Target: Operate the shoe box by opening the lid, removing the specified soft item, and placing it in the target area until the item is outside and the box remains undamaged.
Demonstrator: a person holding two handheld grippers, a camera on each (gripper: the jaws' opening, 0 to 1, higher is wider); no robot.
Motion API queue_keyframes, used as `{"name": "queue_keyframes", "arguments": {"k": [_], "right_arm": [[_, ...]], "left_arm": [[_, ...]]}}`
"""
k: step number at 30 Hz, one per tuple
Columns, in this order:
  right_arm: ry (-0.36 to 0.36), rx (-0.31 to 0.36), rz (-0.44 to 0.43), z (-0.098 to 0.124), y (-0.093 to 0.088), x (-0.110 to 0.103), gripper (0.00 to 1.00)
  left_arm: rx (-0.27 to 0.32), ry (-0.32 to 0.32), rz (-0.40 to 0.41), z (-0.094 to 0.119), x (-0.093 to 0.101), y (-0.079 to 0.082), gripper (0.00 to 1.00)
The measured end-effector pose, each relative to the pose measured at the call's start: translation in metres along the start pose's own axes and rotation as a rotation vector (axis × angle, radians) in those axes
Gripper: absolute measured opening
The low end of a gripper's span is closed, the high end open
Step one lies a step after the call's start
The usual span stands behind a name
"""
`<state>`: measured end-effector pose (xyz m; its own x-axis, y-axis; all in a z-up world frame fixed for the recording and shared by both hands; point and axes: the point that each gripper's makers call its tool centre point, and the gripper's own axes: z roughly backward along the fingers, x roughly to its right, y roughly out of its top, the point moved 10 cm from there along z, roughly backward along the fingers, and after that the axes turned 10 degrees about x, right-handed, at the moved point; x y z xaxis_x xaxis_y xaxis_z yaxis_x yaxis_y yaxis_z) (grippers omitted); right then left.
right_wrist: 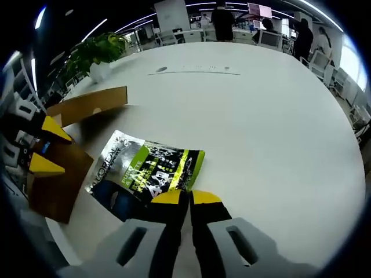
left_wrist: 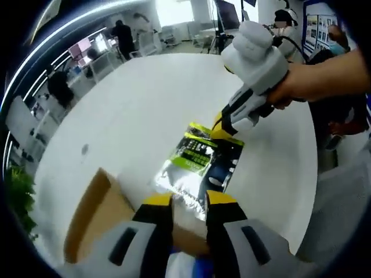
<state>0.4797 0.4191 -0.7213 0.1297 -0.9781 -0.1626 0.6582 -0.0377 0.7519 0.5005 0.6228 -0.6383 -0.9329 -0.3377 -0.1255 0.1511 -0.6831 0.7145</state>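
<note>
Already the soft pouch (right_wrist: 145, 171) is out of the shoe box (right_wrist: 64, 174) and lying flat on the white table (right_wrist: 261, 116), just beside the box's open brown lid flap (right_wrist: 87, 104). My right gripper (right_wrist: 186, 198) is clenched on the pouch's near edge, jaws pressed together over the foil. By my reading, opening and removal are done; what's left is letting go, if this spot is the target area, which nothing on the table marks.

The pouch is glossy, silver at one end, with a lime-green and black printed panel, slightly crinkled but whole. In the left gripper view it (left_wrist: 200, 165) lies between my two grippers, the right gripper (left_wrist: 223, 128) pinching its far end.

My left gripper (left_wrist: 188, 200) hangs over the cardboard, its jaws slightly parted and grasping nothing. The box looks undamaged. People and desks stand beyond the table.
</note>
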Motion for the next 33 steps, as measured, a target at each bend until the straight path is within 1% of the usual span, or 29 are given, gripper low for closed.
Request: {"name": "queue_keyframes", "arguments": {"k": [4, 7, 14, 22, 28, 33], "right_arm": [[-0.001, 0.002, 0.008, 0.000, 0.000, 0.000, 0.04], [-0.006, 0.012, 0.007, 0.003, 0.002, 0.000, 0.07], [-0.014, 0.031, 0.011, 0.013, 0.004, 0.000, 0.13], [0.006, 0.043, 0.042, 0.027, 0.010, -0.008, 0.21], [0.036, 0.069, 0.060, 0.039, 0.021, -0.022, 0.27], [0.069, 0.089, 0.063, 0.048, 0.029, -0.039, 0.31]], "left_arm": [[0.019, 0.012, 0.019, 0.010, -0.003, -0.001, 0.19], [0.041, 0.025, 0.057, 0.020, -0.007, -0.002, 0.20], [0.061, 0.062, 0.105, 0.038, -0.011, -0.009, 0.21], [0.070, 0.079, 0.145, 0.052, -0.012, -0.020, 0.26], [0.083, 0.088, 0.188, 0.063, -0.015, -0.030, 0.31], [0.087, 0.112, 0.199, 0.074, -0.018, -0.036, 0.34]]}}
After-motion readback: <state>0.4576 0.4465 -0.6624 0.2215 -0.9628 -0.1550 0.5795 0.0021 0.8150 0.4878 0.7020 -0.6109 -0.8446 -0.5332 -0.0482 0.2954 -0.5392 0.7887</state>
